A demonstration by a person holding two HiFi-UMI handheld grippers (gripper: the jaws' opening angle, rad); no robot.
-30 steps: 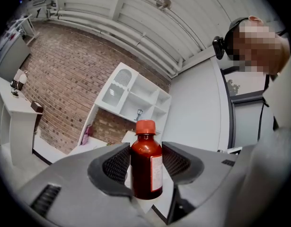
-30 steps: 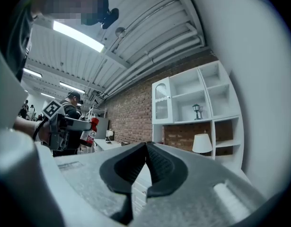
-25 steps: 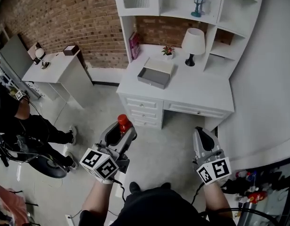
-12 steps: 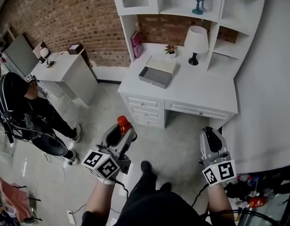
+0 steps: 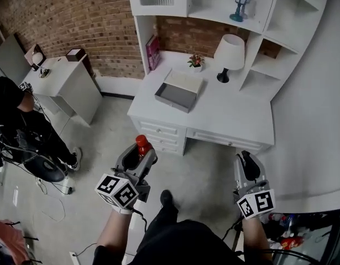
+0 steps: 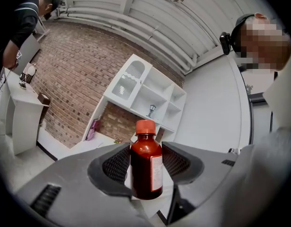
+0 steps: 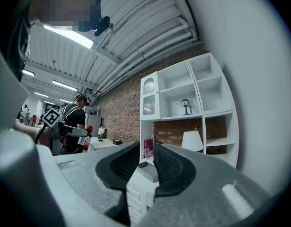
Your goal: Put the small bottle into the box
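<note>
A small dark-red bottle point(image 5: 141, 144) with an orange-red cap stands upright between the jaws of my left gripper point(image 5: 141, 151), which is shut on it over the floor in front of the desk. In the left gripper view the bottle point(image 6: 146, 167) fills the gap between the pads of the left gripper point(image 6: 146, 163). The open grey box point(image 5: 177, 96) lies on the white desk point(image 5: 225, 112), far ahead of both grippers. My right gripper point(image 5: 247, 162) hangs at the right, jaws together and empty. Past the jaws of the right gripper point(image 7: 152, 161) in its own view, the box point(image 7: 150, 170) shows.
On the desk stand a white lamp point(image 5: 225, 52), a small potted plant point(image 5: 194, 61) and a pink book point(image 5: 153, 52), under white shelves. A second white table point(image 5: 62, 79) stands at the left. A person in black point(image 5: 17, 123) crouches by cables on the floor.
The head view has shifted, so the desk sits slightly more to the left. The person at the left has moved. Both grippers keep about the same places, the bottle still held.
</note>
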